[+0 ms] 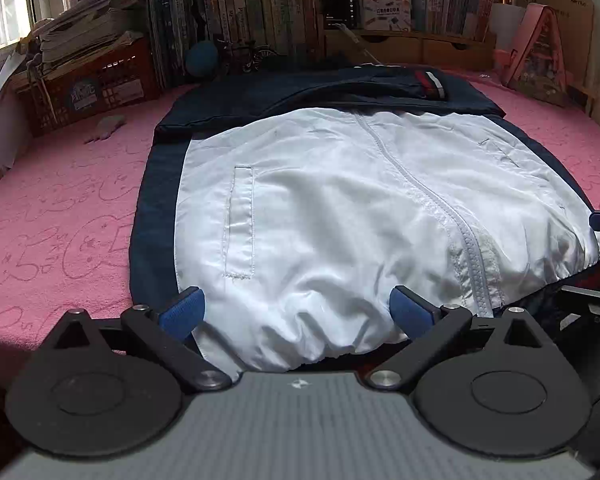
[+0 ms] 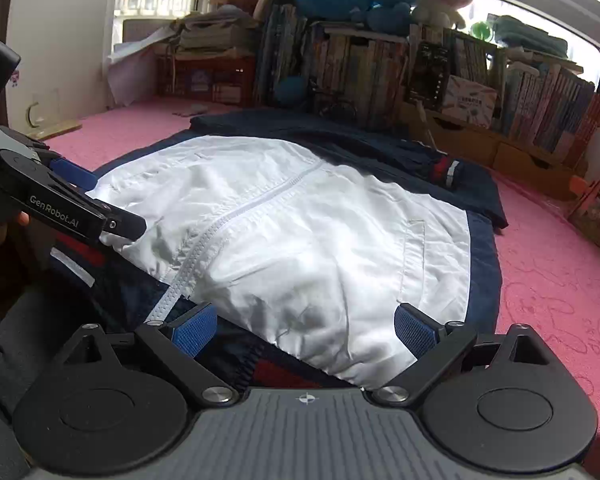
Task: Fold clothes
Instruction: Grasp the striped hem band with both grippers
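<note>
While the jacket (image 1: 340,200) lies spread on the pink bed (image 1: 60,208), zip up and its hem toward the cameras, both grippers sit at that near edge. The left gripper (image 1: 296,312) has its jaws wide apart, straddling a bunched stretch of white hem; the right gripper (image 2: 304,330) does the same further along, jaws apart with nothing clamped. Spaced like this, they look set to pinch the hem at two points and carry it toward the dark collar end, which should keep the fold square.
</note>
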### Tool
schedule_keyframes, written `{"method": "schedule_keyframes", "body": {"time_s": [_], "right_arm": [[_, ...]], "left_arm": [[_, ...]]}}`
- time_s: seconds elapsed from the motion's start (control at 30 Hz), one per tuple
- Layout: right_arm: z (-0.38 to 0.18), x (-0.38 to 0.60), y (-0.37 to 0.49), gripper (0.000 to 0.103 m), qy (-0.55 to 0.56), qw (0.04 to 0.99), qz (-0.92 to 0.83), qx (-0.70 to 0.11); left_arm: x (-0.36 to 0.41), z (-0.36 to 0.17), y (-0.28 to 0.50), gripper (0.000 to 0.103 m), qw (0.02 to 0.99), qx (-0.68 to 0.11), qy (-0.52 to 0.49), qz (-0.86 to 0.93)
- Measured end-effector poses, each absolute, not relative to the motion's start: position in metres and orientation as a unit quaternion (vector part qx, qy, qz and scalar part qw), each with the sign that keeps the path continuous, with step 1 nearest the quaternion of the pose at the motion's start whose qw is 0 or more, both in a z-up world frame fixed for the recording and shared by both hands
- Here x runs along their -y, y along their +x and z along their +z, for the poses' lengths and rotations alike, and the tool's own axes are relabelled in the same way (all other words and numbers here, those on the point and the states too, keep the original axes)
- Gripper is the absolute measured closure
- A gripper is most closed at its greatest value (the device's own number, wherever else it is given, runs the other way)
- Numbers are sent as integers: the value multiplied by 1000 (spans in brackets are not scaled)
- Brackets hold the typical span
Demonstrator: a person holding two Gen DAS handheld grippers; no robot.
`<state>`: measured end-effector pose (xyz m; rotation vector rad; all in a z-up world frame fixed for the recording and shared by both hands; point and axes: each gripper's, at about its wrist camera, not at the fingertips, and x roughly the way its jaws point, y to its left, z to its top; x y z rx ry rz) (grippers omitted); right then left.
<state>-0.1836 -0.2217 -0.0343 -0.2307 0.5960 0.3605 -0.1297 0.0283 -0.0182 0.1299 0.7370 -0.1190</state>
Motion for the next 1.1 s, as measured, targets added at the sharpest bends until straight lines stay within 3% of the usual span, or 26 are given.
{"method": "schedule_keyframes", "body": {"time_s": [0.3, 0.57, 0.67, 0.77, 0.87, 0.97, 1.03, 1.1], "right_arm": [[-48, 266, -206, 6, -98, 932, 129, -325], [-57, 285, -192, 7, -11, 928, 161, -335], [-58, 285, -189, 3, 3, 925, 168, -340], [-58, 286, -190, 11, 9, 922, 176, -344], [-58, 288, -189, 20, 39, 915, 194, -352], [-59, 287, -187, 27, 41, 915, 185, -357], [-61, 287, -186, 44, 42, 915, 174, -362], [-61, 291, -185, 57, 55, 914, 164, -368]], "left_arm": [[-64, -28, -170, 2, 934, -342, 103, -28], [-96, -43, -158, 2, 924, -378, -41, -47], [-97, -48, -152, 3, 922, -380, -64, -42], [-94, -51, -149, 5, 921, -379, -75, -43], [-92, -52, -150, 17, 920, -378, -86, -60], [-93, -56, -149, 38, 914, -382, -104, -83], [-93, -57, -147, 45, 911, -387, -119, -83], [-92, -51, -150, 60, 911, -387, -118, -81]]}}
